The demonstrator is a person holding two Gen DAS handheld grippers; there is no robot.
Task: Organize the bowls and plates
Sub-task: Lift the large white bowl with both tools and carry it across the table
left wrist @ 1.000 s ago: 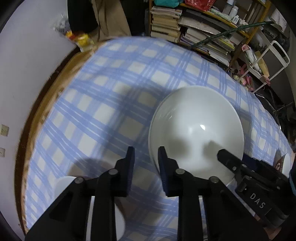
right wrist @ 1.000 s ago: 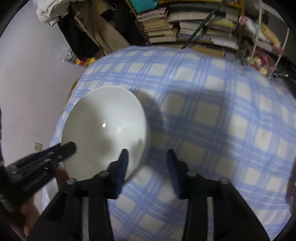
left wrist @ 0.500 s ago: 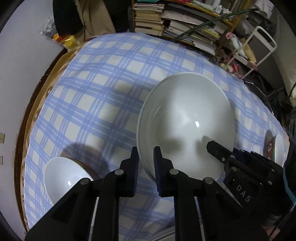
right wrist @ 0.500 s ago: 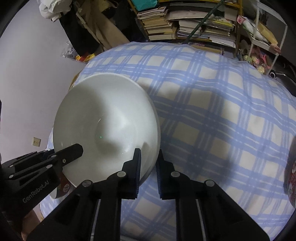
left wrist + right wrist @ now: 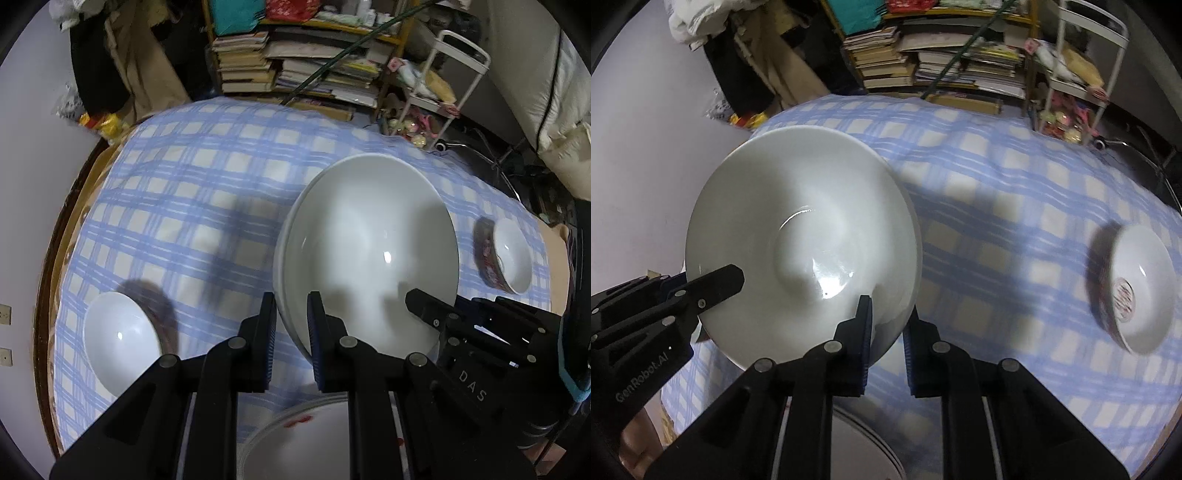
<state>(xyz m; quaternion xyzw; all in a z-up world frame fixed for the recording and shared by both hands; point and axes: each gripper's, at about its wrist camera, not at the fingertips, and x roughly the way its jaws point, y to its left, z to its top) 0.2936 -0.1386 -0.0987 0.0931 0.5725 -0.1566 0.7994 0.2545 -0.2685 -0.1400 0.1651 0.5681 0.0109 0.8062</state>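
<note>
A large white bowl [image 5: 369,243] hangs above the blue checked tablecloth [image 5: 207,199], gripped from both sides. My left gripper [image 5: 291,314] is shut on its near left rim. My right gripper [image 5: 888,317] is shut on its near right rim, and the same large white bowl [image 5: 801,236] fills the left of the right wrist view. A small white bowl [image 5: 118,339] rests on the cloth at the left. A patterned small bowl [image 5: 1134,288] sits to the right. White plates [image 5: 295,443] lie stacked below the grippers.
Shelves of stacked books [image 5: 295,62] and a white wire rack [image 5: 443,85] stand beyond the table's far edge. Clothes hang at the back left [image 5: 122,66]. The round wooden table rim [image 5: 59,236] shows past the cloth at left.
The right gripper has closed on the large bowl's rim. Both grippers have lifted the bowl off the cloth and drawn back, bringing the small bowls and the plate stack into view.
</note>
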